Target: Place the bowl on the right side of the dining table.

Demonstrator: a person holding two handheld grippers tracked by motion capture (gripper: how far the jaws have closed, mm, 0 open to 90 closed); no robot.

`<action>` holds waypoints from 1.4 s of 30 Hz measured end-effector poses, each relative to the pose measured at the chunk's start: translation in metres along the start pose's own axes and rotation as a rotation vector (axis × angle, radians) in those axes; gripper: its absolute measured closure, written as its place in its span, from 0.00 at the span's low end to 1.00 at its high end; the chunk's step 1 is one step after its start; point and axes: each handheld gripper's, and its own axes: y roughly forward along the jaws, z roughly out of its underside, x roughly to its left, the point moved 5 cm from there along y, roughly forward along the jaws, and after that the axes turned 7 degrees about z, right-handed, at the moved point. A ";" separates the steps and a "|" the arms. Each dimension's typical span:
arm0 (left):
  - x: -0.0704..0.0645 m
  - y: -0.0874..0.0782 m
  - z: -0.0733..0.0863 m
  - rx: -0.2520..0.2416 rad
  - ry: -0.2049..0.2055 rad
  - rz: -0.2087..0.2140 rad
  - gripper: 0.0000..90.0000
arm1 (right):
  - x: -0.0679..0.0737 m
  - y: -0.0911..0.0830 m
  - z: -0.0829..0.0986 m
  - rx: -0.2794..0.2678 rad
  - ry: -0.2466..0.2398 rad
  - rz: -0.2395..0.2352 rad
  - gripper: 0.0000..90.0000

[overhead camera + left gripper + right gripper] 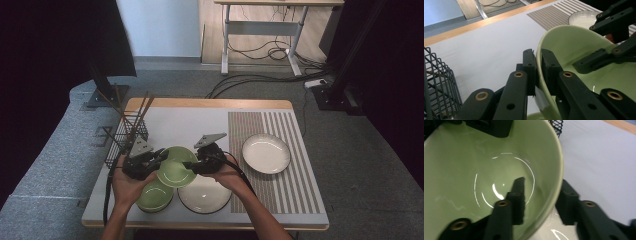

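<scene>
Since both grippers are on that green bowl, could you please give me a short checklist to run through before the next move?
1. Left gripper jaws pinch the rim of the held green bowl, one jaw inside, one outside: ok.
2. Right gripper straddles the opposite rim; a gap shows at the outer jaw, so firm contact: cannot tell.
3. Bowl lifted clear of the second green bowl below: cannot tell.
4. Bowl level: not ok, it looks tilted.
5. White plate beside it is free of the grippers: ok.
6. Wire basket stands apart from the bowl: ok.
</scene>
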 end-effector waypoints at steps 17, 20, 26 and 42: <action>-0.015 0.014 0.002 0.042 0.046 0.021 0.86 | -0.017 -0.002 0.003 0.000 0.063 0.118 0.94; -0.014 0.008 -0.001 -0.002 0.018 0.068 0.76 | -0.020 -0.004 0.003 -0.002 0.059 0.127 0.94; -0.007 -0.006 -0.001 -0.058 -0.007 0.095 0.61 | -0.026 -0.007 0.007 0.003 0.048 0.139 0.93; 0.010 -0.019 0.017 -0.101 -0.064 0.094 0.55 | -0.057 -0.017 0.027 0.026 0.087 0.175 0.93</action>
